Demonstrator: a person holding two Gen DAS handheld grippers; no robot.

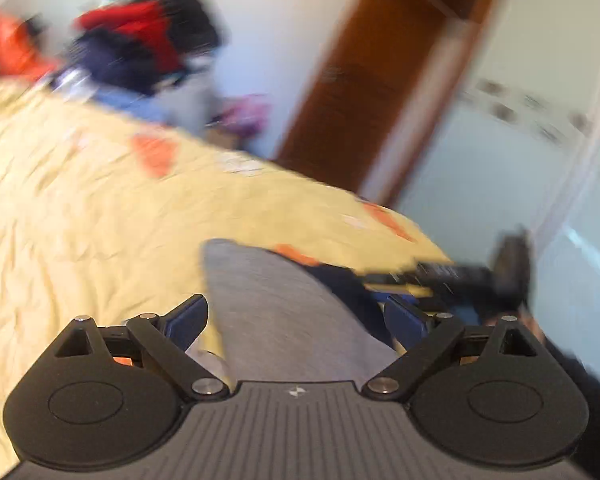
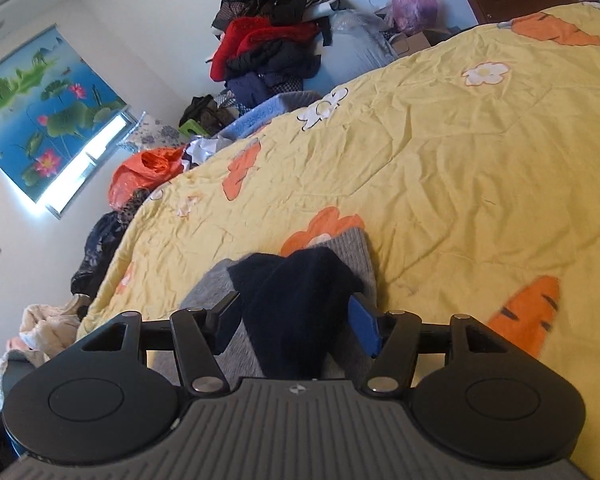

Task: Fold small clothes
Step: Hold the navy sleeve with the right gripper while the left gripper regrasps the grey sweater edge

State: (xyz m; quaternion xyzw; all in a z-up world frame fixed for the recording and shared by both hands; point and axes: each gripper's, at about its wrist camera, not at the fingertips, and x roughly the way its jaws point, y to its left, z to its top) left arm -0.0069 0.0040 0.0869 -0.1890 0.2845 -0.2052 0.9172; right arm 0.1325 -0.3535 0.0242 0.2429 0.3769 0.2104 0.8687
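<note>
The small grey knit garment (image 2: pixel 354 250) lay folded on the yellow carrot-print quilt (image 2: pixel 460 152), a dark navy piece (image 2: pixel 296 304) atop; left gripper (image 1: pixel 296 316) wide open, right gripper (image 2: pixel 296 320) half-open (both gripping nothing); the heaped clothes pile (image 2: pixel 268 32) remained.

Yellow bedspread (image 2: pixel 460 152) wrinkled across the bed, printed with orange carrots and white flowers. Heaped against the far wall: red and dark clothing pile (image 2: pixel 268 40). Orange plastic bag (image 2: pixel 148 172) beside the bed, lotus-print blind (image 2: pixel 40 112) over the window, brown wooden door (image 1: pixel 364 80).
</note>
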